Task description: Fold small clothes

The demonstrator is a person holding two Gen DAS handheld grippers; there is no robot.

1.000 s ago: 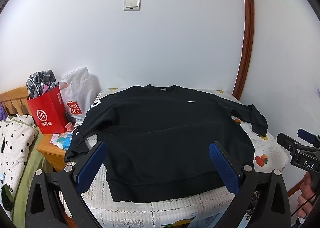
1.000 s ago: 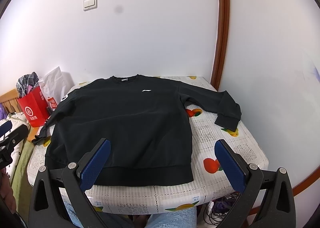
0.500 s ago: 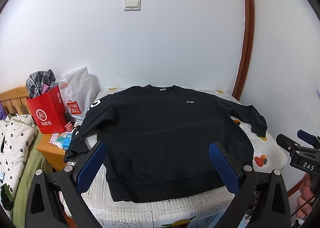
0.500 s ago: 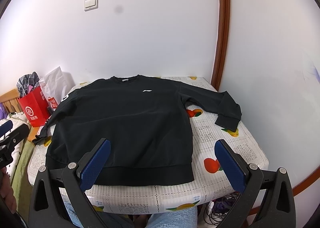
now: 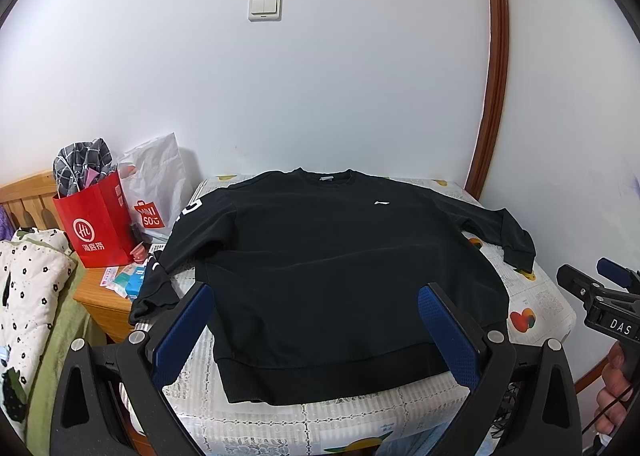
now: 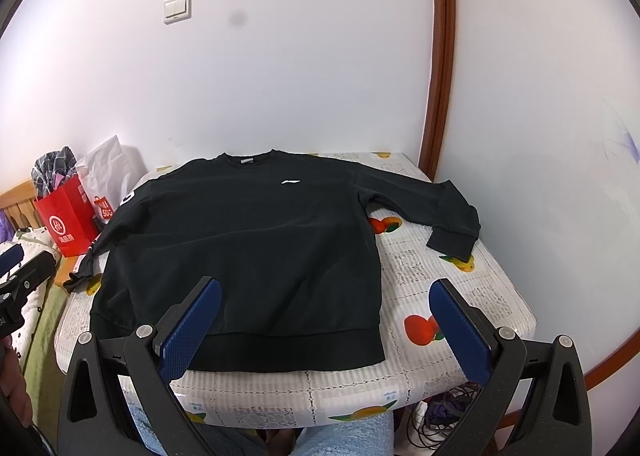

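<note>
Both jaws stand wide and empty, so pinch the soft, limp sweatshirt by its sleeve cuffs.

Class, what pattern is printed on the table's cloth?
Fruit prints on the white tablecloth; clearest in the right wrist view.

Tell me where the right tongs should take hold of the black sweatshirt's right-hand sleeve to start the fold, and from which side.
Probably at the ribbed cuff of the black sweatshirt. That sleeve lies flat, bent toward the near edge of the fruit-print tablecloth, and the cuff is its free end with bare cloth around it. Bring the open right tongs in from the near right, one finger sliding under the cuff's edge.
</note>
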